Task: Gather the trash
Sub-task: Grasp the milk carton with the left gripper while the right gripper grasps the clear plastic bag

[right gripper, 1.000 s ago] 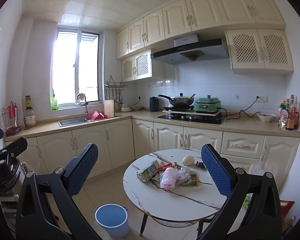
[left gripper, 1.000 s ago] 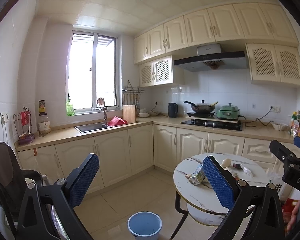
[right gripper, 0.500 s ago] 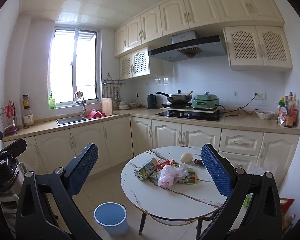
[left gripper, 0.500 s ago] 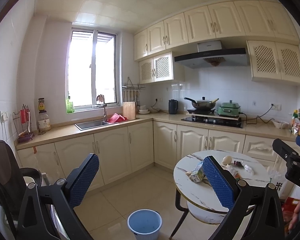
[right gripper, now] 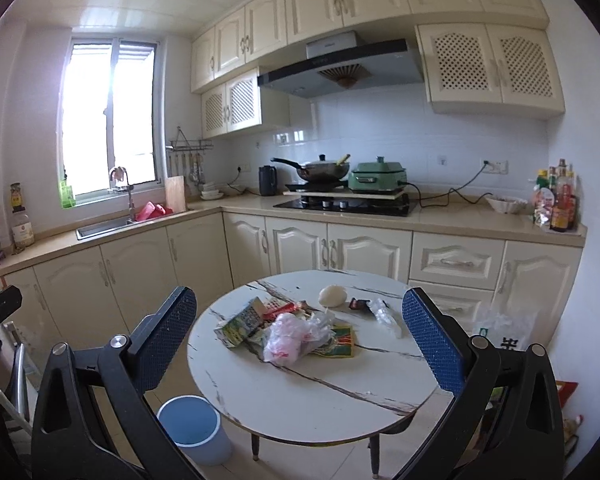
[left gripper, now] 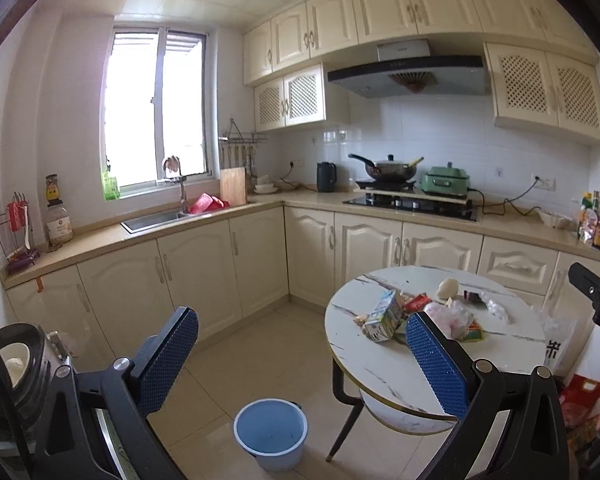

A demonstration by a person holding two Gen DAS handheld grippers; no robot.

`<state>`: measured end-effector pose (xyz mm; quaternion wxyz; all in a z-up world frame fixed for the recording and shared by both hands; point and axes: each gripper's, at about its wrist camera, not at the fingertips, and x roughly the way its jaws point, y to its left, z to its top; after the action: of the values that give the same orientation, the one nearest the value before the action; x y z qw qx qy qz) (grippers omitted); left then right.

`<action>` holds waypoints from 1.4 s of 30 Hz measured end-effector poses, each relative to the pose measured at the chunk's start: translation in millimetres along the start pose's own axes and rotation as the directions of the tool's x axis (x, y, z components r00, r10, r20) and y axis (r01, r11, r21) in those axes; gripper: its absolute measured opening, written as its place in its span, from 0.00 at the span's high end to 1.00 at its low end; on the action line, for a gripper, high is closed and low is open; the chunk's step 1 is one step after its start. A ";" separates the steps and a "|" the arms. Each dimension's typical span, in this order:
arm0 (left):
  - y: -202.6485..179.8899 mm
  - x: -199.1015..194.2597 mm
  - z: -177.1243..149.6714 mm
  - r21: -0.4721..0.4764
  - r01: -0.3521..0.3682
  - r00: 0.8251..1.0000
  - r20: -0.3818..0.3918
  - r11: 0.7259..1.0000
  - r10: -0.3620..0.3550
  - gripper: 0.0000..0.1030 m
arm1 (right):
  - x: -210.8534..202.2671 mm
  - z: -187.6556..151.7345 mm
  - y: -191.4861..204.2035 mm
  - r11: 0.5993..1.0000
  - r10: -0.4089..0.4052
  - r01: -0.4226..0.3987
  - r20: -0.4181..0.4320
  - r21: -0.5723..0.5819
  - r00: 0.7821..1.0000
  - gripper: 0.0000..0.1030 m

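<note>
Trash lies on a round white marble-look table (right gripper: 300, 420): a green drink carton (right gripper: 240, 322), a crumpled pink-and-white plastic bag (right gripper: 292, 336), a flat green-red packet (right gripper: 340, 342), a clear wrapper (right gripper: 384, 312), a small dark wrapper (right gripper: 358, 303) and a white round lump (right gripper: 332, 295). My right gripper (right gripper: 298, 312) is open and empty, held short of the table. My left gripper (left gripper: 300, 340) is also open and empty, left of the table (left gripper: 380, 376) and above a blue bin (left gripper: 270, 432). The carton (left gripper: 384, 316) and bag (left gripper: 452, 316) show there too.
The blue bin (right gripper: 192, 428) stands on the tiled floor by the table's left legs. Cream cabinets and a countertop (right gripper: 460, 220) with a hob, pans and bottles run behind. A white plastic bag (right gripper: 504, 328) hangs right of the table. An appliance (left gripper: 16, 364) stands at far left.
Both views have drawn nearer to the table and tilted down a little, so the table and trash look larger. Both grippers have stayed open and empty.
</note>
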<state>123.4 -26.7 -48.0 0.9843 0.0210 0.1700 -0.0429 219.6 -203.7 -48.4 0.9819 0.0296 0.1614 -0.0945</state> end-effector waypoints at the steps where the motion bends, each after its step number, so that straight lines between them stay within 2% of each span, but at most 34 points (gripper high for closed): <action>1: -3.7 12.8 1.6 0.004 0.011 1.000 -0.019 1.000 -0.011 0.01 | 9.7 -5.2 -7.7 1.000 -0.008 0.009 -0.014 0.006 1.000 0.00; 6: -35.4 89.6 1.0 0.044 0.086 0.986 -0.145 0.995 -0.078 0.01 | 67.4 -34.7 -40.5 0.999 -0.035 0.038 -0.131 0.022 0.991 0.00; 9: -52.9 128.1 9.4 0.075 0.129 0.975 -0.193 0.989 -0.112 0.01 | 100.0 -51.8 -58.9 0.998 -0.043 0.051 -0.196 0.033 0.980 0.00; 13: -60.7 186.7 24.7 0.112 0.155 0.958 -0.261 0.982 -0.121 0.01 | 137.2 -66.8 -72.1 0.998 -0.035 0.048 -0.263 0.043 0.964 0.00; 18: -48.4 272.4 45.3 0.123 0.141 0.945 -0.311 0.982 -0.097 0.01 | 186.8 -76.1 -44.4 1.000 0.006 -0.004 -0.332 0.007 0.943 0.00; 23: -30.7 331.8 66.7 0.093 0.125 0.944 -0.319 0.988 -0.089 0.01 | 246.4 -82.8 6.7 0.996 0.054 -0.076 -0.376 -0.044 0.925 0.00; 28: -35.3 381.0 69.4 0.091 0.129 0.943 -0.318 0.987 -0.094 0.01 | 299.7 -97.7 33.4 0.993 0.053 -0.095 -0.448 -0.071 0.893 0.00; 31: -41.6 405.1 59.5 0.079 0.159 0.935 -0.333 0.984 -0.124 0.01 | 317.4 -108.4 34.6 0.993 0.039 -0.086 -0.488 -0.075 0.872 0.02; 34: -44.0 431.4 50.9 0.063 0.203 0.915 -0.369 0.977 -0.166 0.01 | 326.9 -116.7 26.9 0.994 0.047 -0.091 -0.516 -0.061 0.856 0.23; 36: -46.0 455.5 48.8 0.045 0.227 0.900 -0.392 0.973 -0.192 0.01 | 328.9 -119.2 19.9 0.993 0.065 -0.108 -0.521 -0.053 0.851 0.28; 37: -44.6 462.7 46.6 0.038 0.235 0.892 -0.405 0.971 -0.200 0.01 | 327.1 -118.2 13.0 0.992 0.083 -0.117 -0.517 -0.034 0.852 0.35; 41: -48.6 489.7 43.9 0.014 0.264 0.871 -0.433 0.964 -0.232 0.04 | 314.2 -109.7 -11.4 0.991 0.125 -0.127 -0.480 0.030 0.868 0.48; 42: -48.3 496.3 43.7 0.002 0.268 0.867 -0.437 0.963 -0.241 0.10 | 311.9 -108.1 -15.5 0.992 0.127 -0.125 -0.476 0.036 0.870 0.48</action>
<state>599.3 -115.6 -175.1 0.9064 0.0380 0.3841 -0.1718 473.0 -264.2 -251.6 0.9159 0.0643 0.3957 -0.0205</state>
